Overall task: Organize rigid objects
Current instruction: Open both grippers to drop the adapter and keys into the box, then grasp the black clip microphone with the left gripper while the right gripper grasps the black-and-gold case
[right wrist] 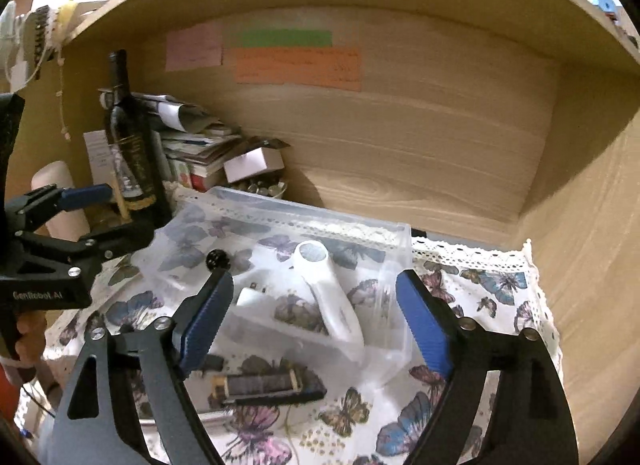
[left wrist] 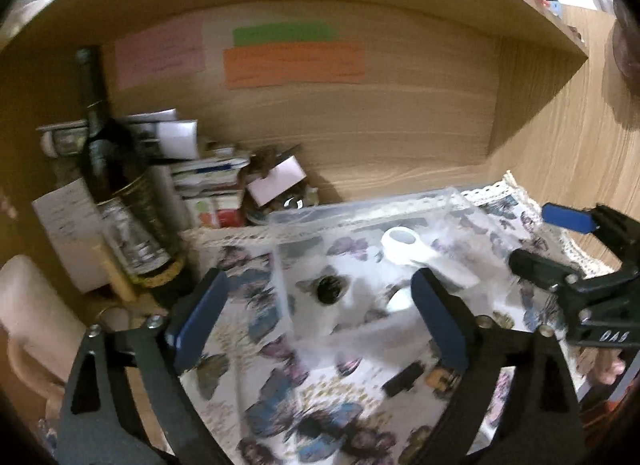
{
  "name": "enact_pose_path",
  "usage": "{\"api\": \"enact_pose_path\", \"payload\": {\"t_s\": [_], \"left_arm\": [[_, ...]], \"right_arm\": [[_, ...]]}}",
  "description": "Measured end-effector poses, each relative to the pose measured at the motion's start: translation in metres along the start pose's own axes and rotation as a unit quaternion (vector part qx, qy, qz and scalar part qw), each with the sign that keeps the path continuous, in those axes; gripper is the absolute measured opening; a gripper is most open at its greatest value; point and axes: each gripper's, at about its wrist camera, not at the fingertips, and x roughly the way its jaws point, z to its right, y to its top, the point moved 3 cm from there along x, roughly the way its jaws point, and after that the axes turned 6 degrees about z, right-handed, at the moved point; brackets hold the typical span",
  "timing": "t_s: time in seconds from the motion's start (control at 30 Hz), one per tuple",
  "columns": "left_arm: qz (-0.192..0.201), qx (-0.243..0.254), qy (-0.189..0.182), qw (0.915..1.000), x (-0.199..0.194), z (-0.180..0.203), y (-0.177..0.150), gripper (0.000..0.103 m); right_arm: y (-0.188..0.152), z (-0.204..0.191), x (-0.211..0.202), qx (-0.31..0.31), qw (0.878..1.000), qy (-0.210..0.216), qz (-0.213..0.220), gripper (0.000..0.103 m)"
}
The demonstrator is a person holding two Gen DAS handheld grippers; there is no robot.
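A clear plastic box (right wrist: 394, 233) stands on the butterfly cloth (right wrist: 480, 285) inside a wooden shelf. It holds a white handheld device (right wrist: 328, 289), a small white adapter (right wrist: 250, 297) and a black round knob (right wrist: 218, 259). A dark cylindrical battery (right wrist: 256, 385) and a black stick lie on the cloth in front of the box. My right gripper (right wrist: 316, 325) is open over the box's front. My left gripper (left wrist: 316, 317) is open over the box (left wrist: 360, 209), with the white device (left wrist: 416, 253) between its fingers' line. The right gripper also shows in the left wrist view (left wrist: 536, 237), open.
A dark wine bottle (right wrist: 128, 145) stands at the left on a cork coaster. Behind it are stacked papers and boxes (right wrist: 200, 149) and a bowl of coins (right wrist: 264, 187). Coloured notes (right wrist: 296, 69) stick on the back wall. The shelf's right wall (right wrist: 592, 225) is close.
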Motion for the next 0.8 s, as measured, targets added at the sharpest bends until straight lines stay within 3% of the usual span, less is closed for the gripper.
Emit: {"api": "enact_pose_path", "payload": {"t_s": [0.17,0.47,0.63,0.8], "left_arm": [[-0.026,-0.006,0.011,0.9996,-0.009,-0.015,-0.029,0.098],[-0.112,-0.012,0.003,0.9936,0.000,-0.019,-0.089,0.098],[-0.136,-0.007,-0.029,0.9902,0.004,-0.002,-0.103,0.084],[-0.150,-0.003,-0.045,0.9877,0.010,0.008,-0.111,0.082]], "right_arm": [[-0.021,-0.004,-0.006,0.008,1.000,0.004,-0.015,0.082],[-0.071,-0.011,0.005,0.031,0.997,0.017,-0.075,0.082],[-0.083,-0.017,0.020,0.021,0.993,0.024,-0.111,0.082],[-0.081,-0.030,0.037,-0.011,0.989,0.044,-0.139,0.085]]}}
